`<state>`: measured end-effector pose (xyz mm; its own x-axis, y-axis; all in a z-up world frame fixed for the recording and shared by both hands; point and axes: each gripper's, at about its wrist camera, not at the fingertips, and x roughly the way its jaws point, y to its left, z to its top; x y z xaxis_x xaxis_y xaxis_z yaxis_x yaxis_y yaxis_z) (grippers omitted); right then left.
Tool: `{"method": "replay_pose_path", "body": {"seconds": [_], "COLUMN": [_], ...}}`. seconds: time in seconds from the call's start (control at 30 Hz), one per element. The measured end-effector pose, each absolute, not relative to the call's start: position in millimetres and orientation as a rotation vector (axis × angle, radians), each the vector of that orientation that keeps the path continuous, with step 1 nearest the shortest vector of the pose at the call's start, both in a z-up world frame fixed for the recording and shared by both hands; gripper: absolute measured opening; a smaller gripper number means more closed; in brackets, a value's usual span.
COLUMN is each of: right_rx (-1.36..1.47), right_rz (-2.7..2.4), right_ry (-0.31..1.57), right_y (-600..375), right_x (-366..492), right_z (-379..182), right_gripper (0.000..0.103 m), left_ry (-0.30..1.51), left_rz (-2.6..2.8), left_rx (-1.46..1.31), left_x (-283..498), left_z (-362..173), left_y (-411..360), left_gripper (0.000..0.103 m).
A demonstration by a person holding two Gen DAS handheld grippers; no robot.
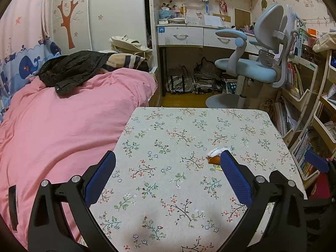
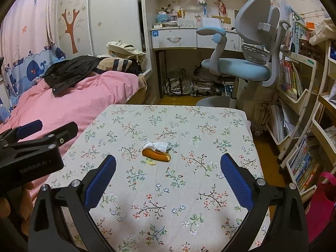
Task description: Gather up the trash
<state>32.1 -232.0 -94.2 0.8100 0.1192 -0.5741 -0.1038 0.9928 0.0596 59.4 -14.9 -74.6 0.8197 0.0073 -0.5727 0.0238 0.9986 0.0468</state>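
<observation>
1. Trash point(image 2: 156, 152), a white tissue on an orange peel, lies mid-table point(image 2: 210, 199), long axis left-right.
2. Left gripper point(image 1: 168, 163): jaws apart, trash just off its right fingertip.
3. Right gripper point(image 2: 168, 163): jaws apart, trash straight ahead; it seems better lined up.

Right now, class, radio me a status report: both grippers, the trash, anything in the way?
Left gripper open, empty. Right gripper open, empty, facing the trash. Orange peel with crumpled tissue on the floral tablecloth, untouched. Path clear.
</observation>
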Motion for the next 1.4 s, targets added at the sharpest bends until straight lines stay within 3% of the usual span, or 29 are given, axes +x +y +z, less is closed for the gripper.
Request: {"method": "replay_pose_path", "body": {"seconds": [0.93, 0.97, 1.03, 1.07, 1.13, 1.17, 1.23, 1.3, 1.4], "right_rx": [-0.053, -0.048, -0.028, -0.011, 0.010, 0.028, 0.087, 0.108, 0.175], "right_rz": [0.283, 0.286, 0.304, 0.313, 0.323, 0.337, 0.362, 0.368, 0.377], "right_ry": [0.797, 0.808, 0.848, 0.876, 0.917, 0.933, 0.945, 0.943, 0.927], "right_y": [-202.1, -201.5, -200.8, -200.4, -202.0, -204.4, -213.8, -222.1, -242.0], "right_x": [129.7, 136.7, 150.6, 158.5, 167.0, 170.0, 171.7, 169.4, 163.5], "right_z": [-153.8, -156.4, -164.1, -170.0, -178.9, -182.3, -182.3, -176.4, -164.7], "right_gripper": [0.093, 0.091, 0.069, 0.065, 0.044, 0.043, 0.022, 0.010, 0.006], "left_ry": [0.792, 0.796, 0.805, 0.811, 0.823, 0.827, 0.838, 0.851, 0.876], "left_rz": [0.006, 0.006, 0.007, 0.005, 0.005, 0.007, 0.002, -0.013, -0.093], "left_rx": [0.053, 0.056, 0.057, 0.052, 0.044, 0.045, 0.047, 0.037, -0.018], "left_x": [105.6, 106.5, 108.6, 109.6, 111.9, 113.5, 116.5, 120.1, 128.9], "left_z": [-97.4, -98.2, -99.7, -100.7, -103.1, -104.3, -107.8, -112.0, -120.6], "left_y": [5.8, 6.1, 7.8, 9.3, 13.0, 14.9, 18.3, 20.4, 14.9], "left_gripper": [0.096, 0.096, 0.096, 0.096, 0.096, 0.096, 0.096, 0.096, 0.096]}}
